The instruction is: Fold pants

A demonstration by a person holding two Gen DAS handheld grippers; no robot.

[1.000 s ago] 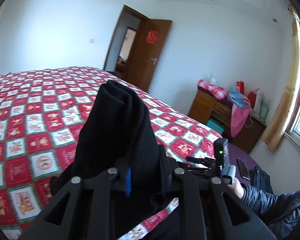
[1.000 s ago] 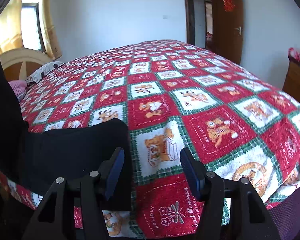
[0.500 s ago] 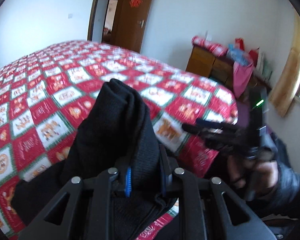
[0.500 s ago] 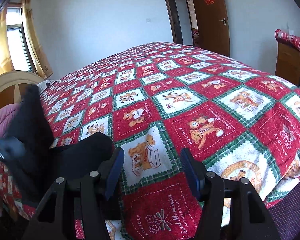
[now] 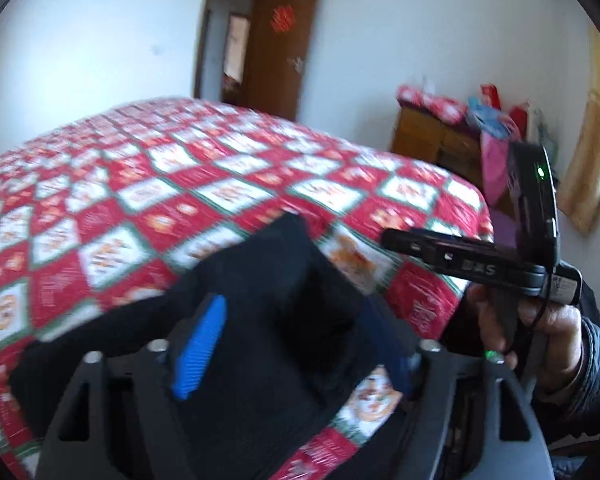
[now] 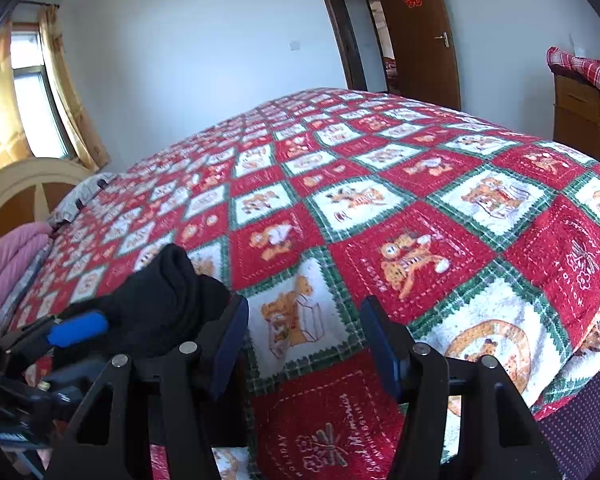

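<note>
The black pants (image 5: 284, 304) lie as a folded bundle on the red patchwork quilt (image 5: 140, 200), close to the bed's near edge. My left gripper (image 5: 296, 356) sits around the bundle and its jaws are opening. The left blue pad (image 5: 198, 348) stands off the cloth; the other is partly hidden by it. In the right wrist view the pants (image 6: 168, 300) show at lower left, with a blue pad (image 6: 80, 330) of the left gripper beside them. My right gripper (image 6: 306, 340) is open over the quilt (image 6: 420, 220), just right of the pants, with nothing between its fingers.
A hand (image 5: 548, 320) holds the right gripper (image 5: 440, 252) beside the bed's corner. A wooden dresser (image 5: 432, 140) piled with clothes stands at the far wall, near a brown door (image 6: 416, 36). A headboard (image 6: 24, 184) and pink bedding (image 6: 12, 252) lie to the left.
The left gripper came down with the pants bundle, which had stood upright between shut jaws. It now slumps on the quilt and the jaws have spread. The right gripper barely moved.
</note>
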